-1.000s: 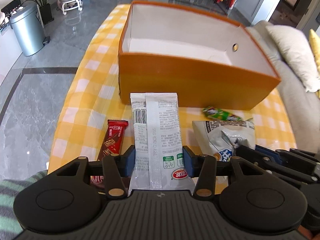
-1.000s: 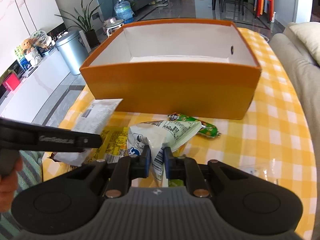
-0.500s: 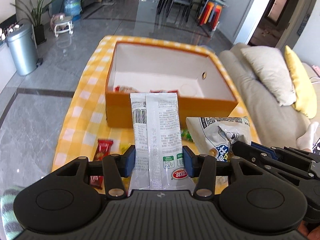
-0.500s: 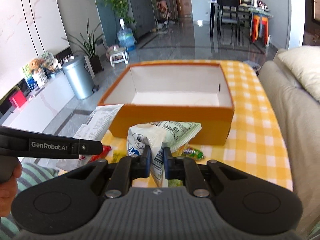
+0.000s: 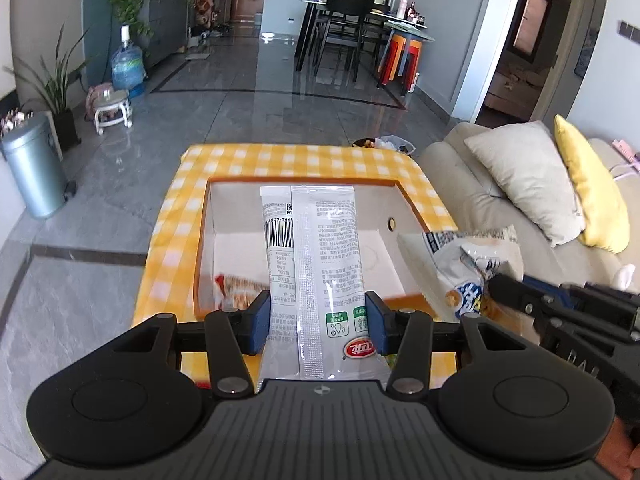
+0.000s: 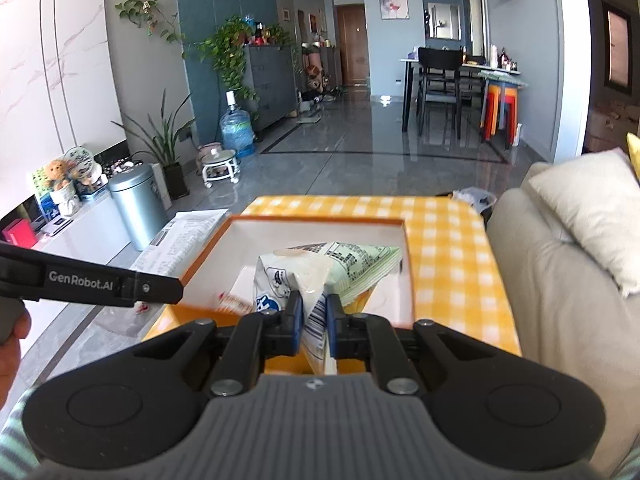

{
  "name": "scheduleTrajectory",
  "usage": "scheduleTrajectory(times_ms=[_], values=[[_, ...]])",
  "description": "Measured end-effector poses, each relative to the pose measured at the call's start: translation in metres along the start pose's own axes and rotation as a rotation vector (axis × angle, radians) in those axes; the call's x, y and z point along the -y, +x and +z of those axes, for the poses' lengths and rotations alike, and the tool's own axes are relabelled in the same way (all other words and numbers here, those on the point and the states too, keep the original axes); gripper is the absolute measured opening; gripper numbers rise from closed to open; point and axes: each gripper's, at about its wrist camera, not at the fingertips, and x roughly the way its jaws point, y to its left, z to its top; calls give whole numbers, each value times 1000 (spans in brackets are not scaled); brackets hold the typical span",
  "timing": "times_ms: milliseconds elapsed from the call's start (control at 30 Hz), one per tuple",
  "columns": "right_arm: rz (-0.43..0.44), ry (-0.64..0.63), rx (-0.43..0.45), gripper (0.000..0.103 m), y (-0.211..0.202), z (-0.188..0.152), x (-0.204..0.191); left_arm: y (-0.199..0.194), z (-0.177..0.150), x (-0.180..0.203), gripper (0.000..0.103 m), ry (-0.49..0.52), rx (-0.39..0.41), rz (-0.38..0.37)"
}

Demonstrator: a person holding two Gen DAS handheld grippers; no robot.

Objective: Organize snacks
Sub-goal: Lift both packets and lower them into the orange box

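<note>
An orange box [image 5: 202, 248] with a white inside stands on the yellow checked table [image 5: 280, 160]; it also shows in the right wrist view [image 6: 200, 256]. My left gripper [image 5: 318, 322] is shut on a flat silver-white snack packet [image 5: 316, 248], held high over the box's near side. My right gripper [image 6: 313, 318] is shut on a puffy white and green chip bag [image 6: 320, 268], also above the box; that bag shows at the right of the left wrist view [image 5: 468, 264]. A red and white snack [image 5: 236, 290] lies inside the box at its near left.
A beige sofa [image 6: 560, 280] with cushions runs along the table's right side. A metal bin [image 5: 32, 168] and a plant stand on the floor to the left. The left gripper's body [image 6: 92, 282] crosses the left of the right wrist view.
Both grippers have risen from table level with their packets and moved forward over the box. The box's inside and the snack in it have come into view.
</note>
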Motion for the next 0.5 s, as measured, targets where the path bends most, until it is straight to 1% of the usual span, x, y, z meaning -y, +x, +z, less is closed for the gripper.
scheduleTrajectory(times_ms=[100,267,367,500], values=[[-10,0,-2,8,19,17,5,16,11,1,55,21,-4,18],[-38,-40,-20,8,55,38,8,44,23,-1,55,48,-40,52],[-45,-67,-55,8,78,44,8,63,28,-3,55,66,-80,63],[-50,-127,-127,8,110,47,4,90,29,-7,55,90,-150,72]])
